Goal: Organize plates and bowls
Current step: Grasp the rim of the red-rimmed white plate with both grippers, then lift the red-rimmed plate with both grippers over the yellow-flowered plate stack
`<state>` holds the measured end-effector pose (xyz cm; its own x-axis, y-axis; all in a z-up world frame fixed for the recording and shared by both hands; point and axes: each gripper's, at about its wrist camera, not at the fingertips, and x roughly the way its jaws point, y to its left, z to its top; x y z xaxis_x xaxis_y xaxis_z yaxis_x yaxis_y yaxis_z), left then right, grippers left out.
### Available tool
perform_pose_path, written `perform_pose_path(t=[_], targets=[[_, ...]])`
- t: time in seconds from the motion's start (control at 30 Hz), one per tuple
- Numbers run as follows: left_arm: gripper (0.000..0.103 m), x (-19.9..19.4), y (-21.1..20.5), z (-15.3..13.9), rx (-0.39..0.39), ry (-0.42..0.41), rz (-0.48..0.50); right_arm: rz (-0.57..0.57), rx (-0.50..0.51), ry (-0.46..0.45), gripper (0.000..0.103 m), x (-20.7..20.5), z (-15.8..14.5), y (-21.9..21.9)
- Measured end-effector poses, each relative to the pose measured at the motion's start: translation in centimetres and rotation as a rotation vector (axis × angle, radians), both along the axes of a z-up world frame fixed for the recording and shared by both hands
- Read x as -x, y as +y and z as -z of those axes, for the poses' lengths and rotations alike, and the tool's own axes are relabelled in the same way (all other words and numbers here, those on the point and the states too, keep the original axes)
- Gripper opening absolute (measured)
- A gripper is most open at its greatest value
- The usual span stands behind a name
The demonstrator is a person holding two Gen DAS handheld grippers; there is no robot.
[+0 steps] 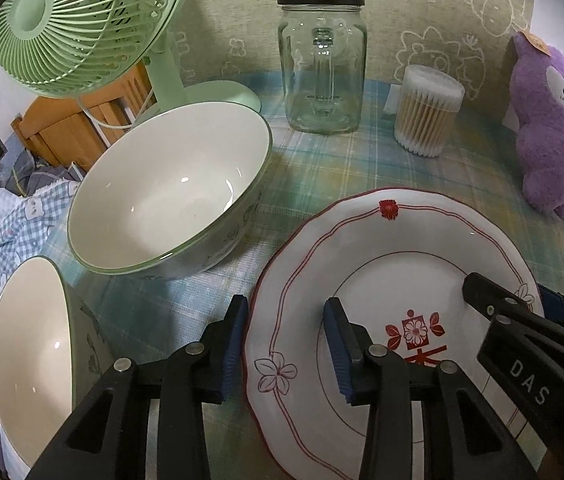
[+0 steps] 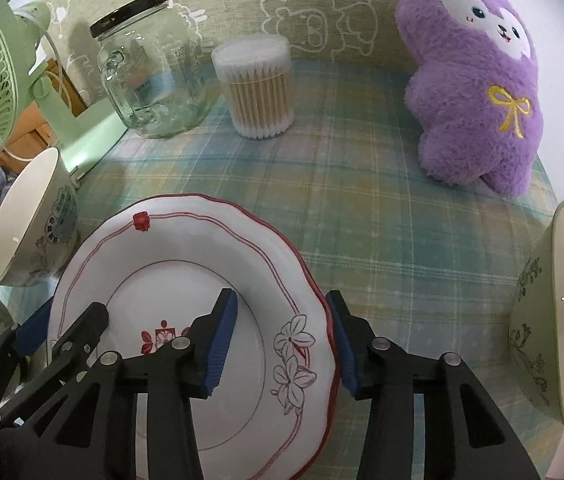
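Glossy scalloped white ceramic plate with red trim [image 1: 402, 248] on plaid cloth [image 2: 362, 208]; left gripper [image 1: 286, 344] and right gripper [image 2: 282, 336] straddle opposite rims, ribbed blue pads apart, not pressing.

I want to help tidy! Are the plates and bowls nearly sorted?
Not yet. Nothing looks stacked. Both grippers, left and right, straddle opposite rims of the plate. Still loose: two bowls on its left and another on its right.

Glossy glazed ceramic plate [image 1: 394, 248] (bowl [image 1: 169, 184] alike), clear glass jar [image 1: 322, 64], matt woven tablecloth [image 2: 362, 208]
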<state>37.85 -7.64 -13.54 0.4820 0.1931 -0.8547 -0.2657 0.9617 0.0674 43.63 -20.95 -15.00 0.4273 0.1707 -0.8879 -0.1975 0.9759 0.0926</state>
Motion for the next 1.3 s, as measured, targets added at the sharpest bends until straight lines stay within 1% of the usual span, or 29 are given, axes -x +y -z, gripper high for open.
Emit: perform_pose_path(t=[0.13,0.23,0.33,0.4,0.57,0.7,0.87,1.0,1.1,1.2,1.3], targets=[[0.040,0.0,-0.5,0.0,0.006,0.019,0.024,0.009,0.019,0.011,0.046,0.5,-0.3,-0.5],[0.041,0.1,-1.0,0.0,0.003,0.023,0.042,0.023,0.014,0.028,0.046,0.8,-0.3,-1.2],[0.043,0.0,-1.3,0.1,0.003,0.029,0.058,0.024,0.015,0.027,0.045,1.3,-0.3,-1.5],[0.046,-0.1,-1.3,0.1,0.008,0.028,0.069,0.028,0.021,0.019,0.046,1.5,-0.3,-1.5],[0.046,-0.2,-1.4,0.0,0.010,0.037,0.093,0.050,0.025,0.028,0.046,1.7,-0.2,-1.5],[0.042,0.3,-1.4,-0.1,0.029,0.046,0.105,0.067,0.040,0.027,0.046,2.1,-0.6,-1.6],[0.042,1.3,-1.6,-1.0,0.064,0.042,0.108,0.090,0.053,0.018,0.046,2.9,-1.7,-2.3],[0.042,2.1,-2.0,-2.4,0.050,0.017,0.122,0.106,0.047,0.016,0.046,3.8,-2.8,-2.6],[0.042,2.8,-2.0,-3.2,0.062,0.013,0.128,0.115,0.052,-0.002,0.046,4.9,-4.0,-2.7],[0.042,3.7,-2.1,-4.0,0.056,0.008,0.157,0.123,0.059,-0.023,0.046,6.1,-5.2,-2.8],[0.042,4.6,-1.8,-4.7,0.067,0.010,0.175,0.136,0.068,-0.039,0.046,7.2,-6.3,-2.6]])
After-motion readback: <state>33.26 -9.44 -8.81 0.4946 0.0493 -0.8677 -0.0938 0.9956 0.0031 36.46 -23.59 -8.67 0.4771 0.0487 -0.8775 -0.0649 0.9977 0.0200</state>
